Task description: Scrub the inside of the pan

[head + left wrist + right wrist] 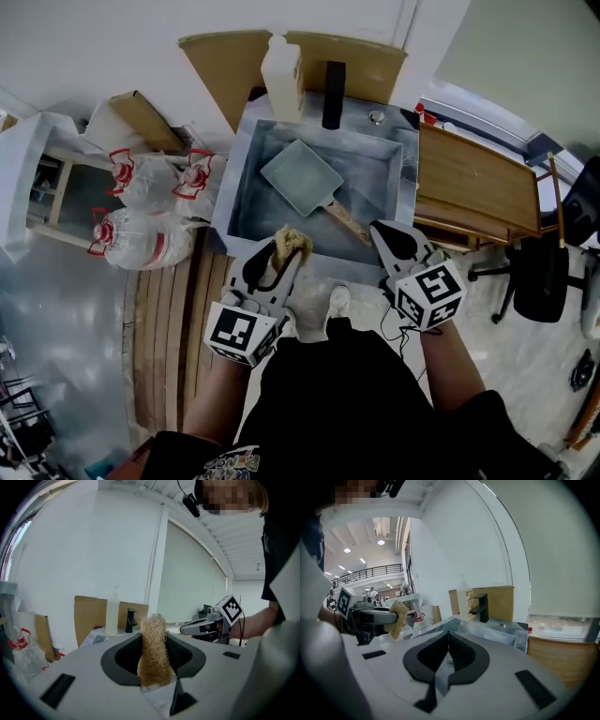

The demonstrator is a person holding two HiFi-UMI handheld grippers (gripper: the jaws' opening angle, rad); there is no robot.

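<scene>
A square grey-green pan (302, 175) with a wooden handle (345, 221) lies in the steel sink (246, 202); the handle points toward me. My left gripper (279, 249) is shut on a tan fibrous scrubber (291, 242), held over the sink's near edge, short of the pan. The same scrubber (153, 649) stands upright between the jaws in the left gripper view. My right gripper (386, 236) is shut and empty, hovering over the sink's near right corner beside the handle's end. In the right gripper view its jaws meet with nothing between them, and the left gripper (379, 616) shows at the left.
A white bottle (282, 75) and a black faucet (333, 94) stand at the sink's back edge. Cardboard (225, 66) leans behind. Plastic bottles (141, 234) lie at the left. A wooden table (478, 187) and a black chair (544, 272) are at the right.
</scene>
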